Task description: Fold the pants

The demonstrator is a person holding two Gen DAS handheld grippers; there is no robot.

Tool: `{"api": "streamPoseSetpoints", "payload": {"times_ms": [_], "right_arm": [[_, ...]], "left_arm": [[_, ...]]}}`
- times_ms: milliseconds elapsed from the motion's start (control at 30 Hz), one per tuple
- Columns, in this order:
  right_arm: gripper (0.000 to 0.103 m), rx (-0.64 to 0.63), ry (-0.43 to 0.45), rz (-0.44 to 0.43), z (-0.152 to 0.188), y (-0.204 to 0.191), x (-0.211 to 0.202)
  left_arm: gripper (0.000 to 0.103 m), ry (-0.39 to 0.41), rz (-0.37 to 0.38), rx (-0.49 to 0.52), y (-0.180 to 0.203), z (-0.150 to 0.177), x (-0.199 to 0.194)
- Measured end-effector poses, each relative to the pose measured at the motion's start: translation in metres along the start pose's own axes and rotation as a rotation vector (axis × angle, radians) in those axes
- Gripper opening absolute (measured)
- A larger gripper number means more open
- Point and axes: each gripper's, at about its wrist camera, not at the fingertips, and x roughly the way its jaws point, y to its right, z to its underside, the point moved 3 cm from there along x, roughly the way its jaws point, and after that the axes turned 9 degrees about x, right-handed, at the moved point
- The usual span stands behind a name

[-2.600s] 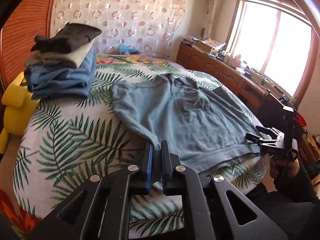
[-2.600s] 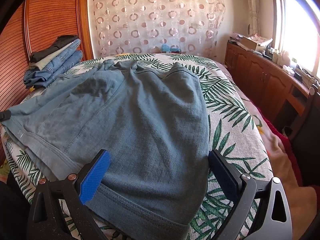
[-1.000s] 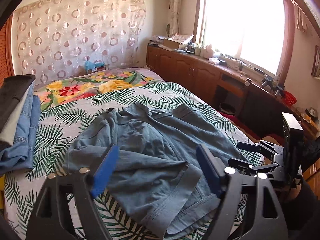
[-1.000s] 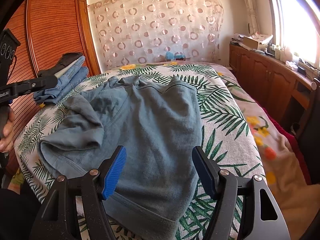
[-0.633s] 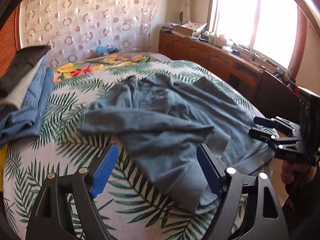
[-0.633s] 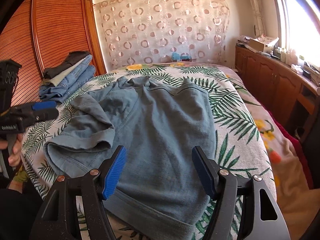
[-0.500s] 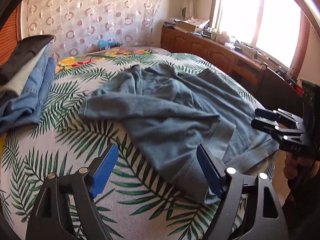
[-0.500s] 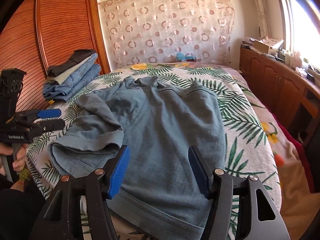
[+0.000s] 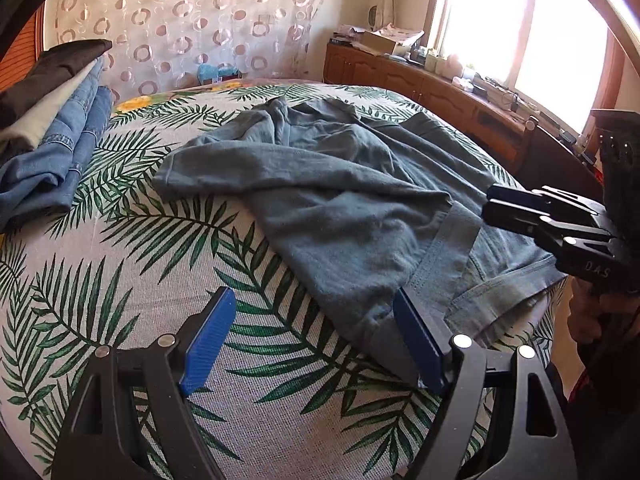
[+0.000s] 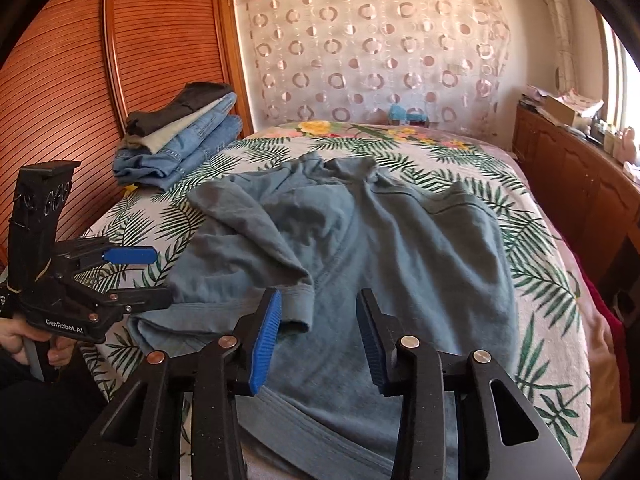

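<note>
The blue-grey pants (image 9: pixel 344 208) lie on the palm-leaf bedspread (image 9: pixel 168 264), with one leg flopped loosely across the other. My left gripper (image 9: pixel 312 336) hangs open low over the bedspread. Its right pad (image 9: pixel 416 344) is at the pants' near edge, and nothing is between the pads. The right wrist view shows it at the left (image 10: pixel 156 278), beside the pants (image 10: pixel 400 256). My right gripper (image 10: pixel 320 336) hovers over the pants near the folded leg's cuff (image 10: pixel 298 308). Its jaws are closing, with no cloth pinched between them. It appears at the left wrist view's right edge (image 9: pixel 488 204).
Folded jeans and other clothes are stacked (image 10: pixel 180 140) at the bed's far left corner, in front of a slatted wooden wardrobe door (image 10: pixel 80 80). A wooden cabinet (image 9: pixel 440 96) runs under the window on the right. A person's hand (image 10: pixel 24 340) holds the left gripper's handle.
The left gripper has sunk toward the bed at the pants' near edge, still open. The right gripper's jaws have narrowed and it has shifted toward the folded leg's cuff.
</note>
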Motion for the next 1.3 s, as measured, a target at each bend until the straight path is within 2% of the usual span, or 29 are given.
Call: {"api": "streamPoseSetpoints", "payload": {"times_ms": [200,500,1000,1133,1300], "right_arm": [[0.035,0.0,-0.047,-0.028,-0.001,0.002,0.013],[0.032,-0.008,-0.09,-0.021,-0.004,0.001,0.024],[0.031,0.001,-0.087,-0.008,-0.008,-0.011,0.038],[0.011,-0.006,-0.065,-0.026,-0.009,-0.014,0.033],[0.007,-0.013,0.006,-0.068,-0.013,-0.021,0.009]], "left_arm": [[0.081,0.016,-0.005,0.001,0.001,0.002,-0.001],[0.082,0.027,-0.01,0.0,0.001,0.003,-0.002],[0.082,0.027,-0.01,0.0,0.001,0.003,-0.002],[0.082,0.026,-0.01,-0.018,-0.001,0.003,-0.004],[0.082,0.045,-0.027,-0.018,-0.001,0.0,-0.011]]}}
